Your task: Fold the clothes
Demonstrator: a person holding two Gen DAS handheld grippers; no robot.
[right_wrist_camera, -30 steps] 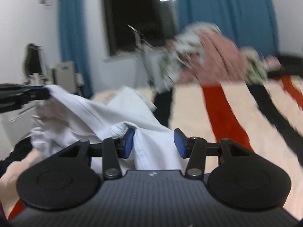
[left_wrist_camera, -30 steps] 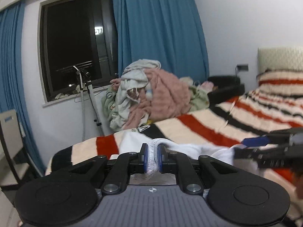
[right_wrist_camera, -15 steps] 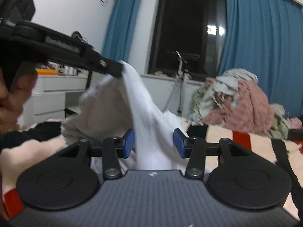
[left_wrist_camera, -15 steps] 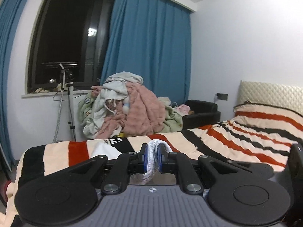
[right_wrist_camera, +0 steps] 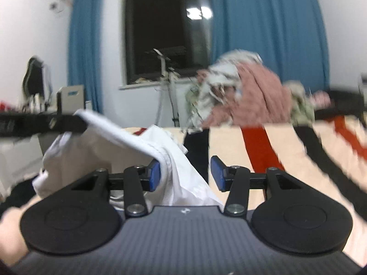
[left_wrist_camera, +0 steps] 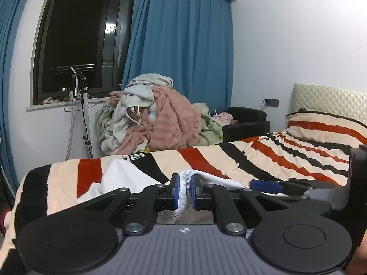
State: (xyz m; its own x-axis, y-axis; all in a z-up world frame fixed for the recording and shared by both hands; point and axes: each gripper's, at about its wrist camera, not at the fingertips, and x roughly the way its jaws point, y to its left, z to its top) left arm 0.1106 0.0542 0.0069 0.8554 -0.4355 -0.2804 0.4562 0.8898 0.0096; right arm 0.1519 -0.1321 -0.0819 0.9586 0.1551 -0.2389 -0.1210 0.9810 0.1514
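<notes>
Across the room runs a bed [left_wrist_camera: 263,158] under a cream blanket striped red and black, its near corner dropping off at the left and most of its top lying bare toward the quilted headboard [left_wrist_camera: 330,100]. Beyond the foot, a heap of clothes [left_wrist_camera: 158,119] rises against the blue curtains [left_wrist_camera: 181,52] and dark window [left_wrist_camera: 78,41], with a stand [left_wrist_camera: 84,114] beside it. On the near corner of the bed lies the white garment [left_wrist_camera: 119,176], one hemmed edge lifted off the blanket. The left claw [left_wrist_camera: 184,191] is clenched on that stitched hem, its blue pads nearly together with the fabric pinched between them. The right claw [right_wrist_camera: 185,173] is spread wide; the garment [right_wrist_camera: 174,160] drapes through the gap, brushing the left pad only, gripped by neither. The right-wrist view is blurred. Black-and-white lettering [left_wrist_camera: 135,158] shows on the blanket edge, too small to read.
</notes>
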